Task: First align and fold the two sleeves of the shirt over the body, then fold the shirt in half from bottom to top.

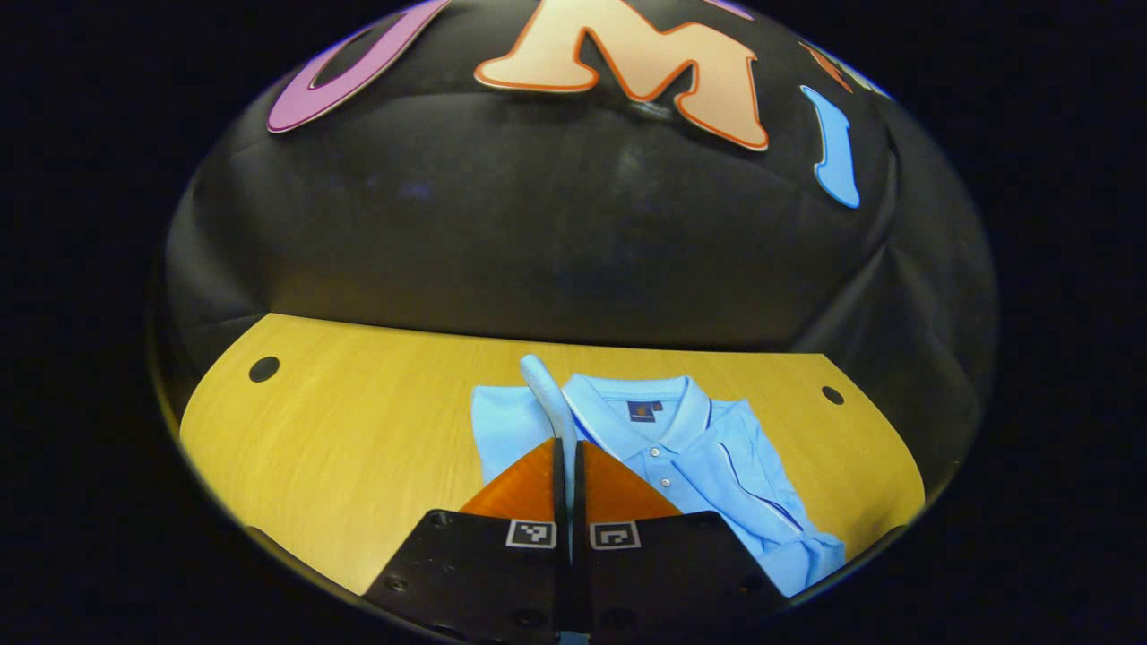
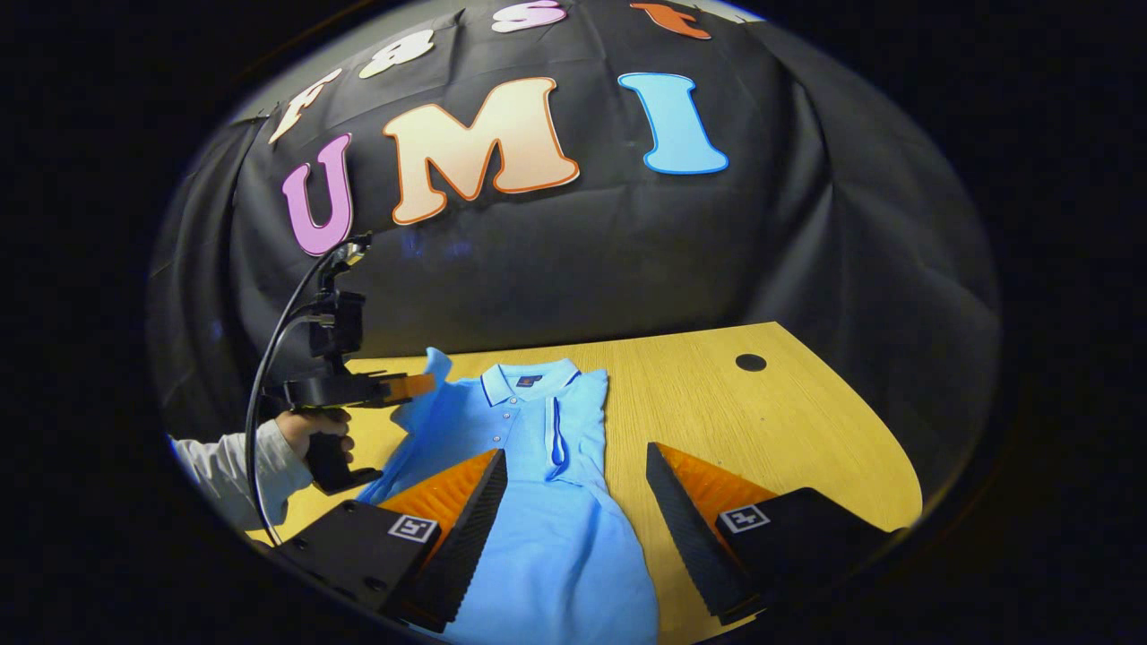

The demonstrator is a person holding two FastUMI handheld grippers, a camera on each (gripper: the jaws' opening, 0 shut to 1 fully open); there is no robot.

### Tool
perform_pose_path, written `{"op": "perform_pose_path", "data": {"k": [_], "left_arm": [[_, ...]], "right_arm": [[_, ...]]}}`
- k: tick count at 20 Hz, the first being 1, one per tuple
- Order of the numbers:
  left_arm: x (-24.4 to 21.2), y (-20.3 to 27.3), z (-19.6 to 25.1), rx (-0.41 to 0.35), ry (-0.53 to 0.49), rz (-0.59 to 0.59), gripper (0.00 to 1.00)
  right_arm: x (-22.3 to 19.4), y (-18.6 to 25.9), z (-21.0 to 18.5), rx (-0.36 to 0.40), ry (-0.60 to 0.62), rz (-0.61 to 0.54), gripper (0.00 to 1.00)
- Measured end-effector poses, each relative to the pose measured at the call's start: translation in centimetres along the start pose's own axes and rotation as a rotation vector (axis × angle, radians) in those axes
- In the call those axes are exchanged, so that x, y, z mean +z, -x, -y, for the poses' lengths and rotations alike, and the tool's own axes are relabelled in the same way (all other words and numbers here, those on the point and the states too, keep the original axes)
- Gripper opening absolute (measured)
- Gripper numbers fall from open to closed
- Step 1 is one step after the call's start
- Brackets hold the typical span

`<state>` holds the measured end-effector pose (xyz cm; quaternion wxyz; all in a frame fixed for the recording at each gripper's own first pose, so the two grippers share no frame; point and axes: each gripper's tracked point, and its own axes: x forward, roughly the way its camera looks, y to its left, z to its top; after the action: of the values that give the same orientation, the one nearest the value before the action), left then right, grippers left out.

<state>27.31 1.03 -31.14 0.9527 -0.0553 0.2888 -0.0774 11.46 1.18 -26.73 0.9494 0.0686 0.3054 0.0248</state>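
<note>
While clamped on a raised fold of sleeve [image 1: 547,394], left gripper [image 1: 569,452] with both fingers pressed together on the cloth, lifted above the wooden table [image 1: 358,430]. Light blue shirt [image 2: 538,466] flat on the table, collar toward the booth wall, one sleeve folded over the body [image 2: 560,430]. Right gripper [image 2: 573,502] spread wide over the lower shirt, gripping nothing. Left gripper held by a hand [image 2: 309,430] at the shirt's far side.

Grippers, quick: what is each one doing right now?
Left gripper: closed, its fingers pinching a fold of the blue shirt, a sleeve by the look of it.
Right gripper: open, holding nothing, its fingers spread above the shirt.
</note>
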Motion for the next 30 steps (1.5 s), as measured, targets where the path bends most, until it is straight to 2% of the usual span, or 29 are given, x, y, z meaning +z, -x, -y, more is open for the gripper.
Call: {"op": "perform_pose_path", "data": {"k": [1, 3, 4, 6, 7, 9, 10, 11, 13, 14, 16, 17, 19, 25, 30], "left_arm": [[-0.9, -0.6, 0.6, -0.002, -0.012, -0.018, 0.0], [-3.2, -1.6, 1.4, -0.008, -0.03, -0.062, 0.0], [-4.1, -1.8, 1.5, -0.01, -0.04, -0.086, 0.0], [-5.2, -2.0, 2.2, -0.051, -0.026, -0.104, 0.02], [-4.9, -1.3, 2.5, -0.065, -0.019, -0.095, 0.12], [-3.8, -0.2, 1.6, -0.047, -0.023, -0.048, 0.66], [-2.9, 1.0, 1.3, -0.039, -0.014, -0.021, 0.93], [-1.9, 2.6, 0.9, -0.027, 0.002, 0.005, 0.95], [-0.4, 5.9, 0.4, -0.007, 0.025, 0.061, 0.96], [0.2, 7.6, 0.1, 0.001, 0.027, 0.087, 0.96], [0.7, 11.5, 0.1, 0.01, 0.009, 0.114, 0.96], [0.9, 13.6, 0.0, 0.017, -0.002, 0.134, 0.96], [0.5, 17.5, 0.0, 0.029, -0.02, 0.159, 0.96], [-5.5, 26.9, 0.2, 0.05, -0.082, 0.134, 0.96], [-13.1, 31.0, 0.3, 0.068, -0.092, 0.049, 0.96]], "right_arm": [[0.0, -0.3, 0.0, -0.003, 0.001, -0.002, 0.98], [-0.5, -0.8, -0.1, -0.005, -0.001, -0.011, 0.98], [-0.7, -1.2, -0.2, -0.007, 0.002, -0.011, 0.94], [-1.1, -1.9, -0.3, -0.015, 0.001, -0.015, 0.98], [-1.1, -2.2, -0.4, -0.019, -0.003, -0.014, 0.98], [-0.6, -2.2, -0.4, -0.028, 0.015, 0.015, 0.98], [-0.4, -2.1, -0.3, -0.028, 0.025, 0.028, 0.94], [-0.3, -1.7, -0.5, -0.018, 0.026, 0.038, 0.98], [-0.3, -0.7, -0.7, 0.0, 0.03, 0.047, 0.94], [-0.4, 0.1, -0.6, 0.002, 0.036, 0.051, 0.98], [0.0, 2.0, -0.4, 0.004, 0.047, 0.075, 0.98], [-0.1, 3.1, -0.5, 0.015, 0.055, 0.078, 0.94], [-0.6, 5.2, -0.5, 0.026, 0.081, 0.089, 0.98], [-4.5, 11.0, 0.1, 0.053, 0.103, 0.068, 0.98], [-9.7, 14.6, 1.8, 0.033, 0.143, 0.005, 0.98]]}}
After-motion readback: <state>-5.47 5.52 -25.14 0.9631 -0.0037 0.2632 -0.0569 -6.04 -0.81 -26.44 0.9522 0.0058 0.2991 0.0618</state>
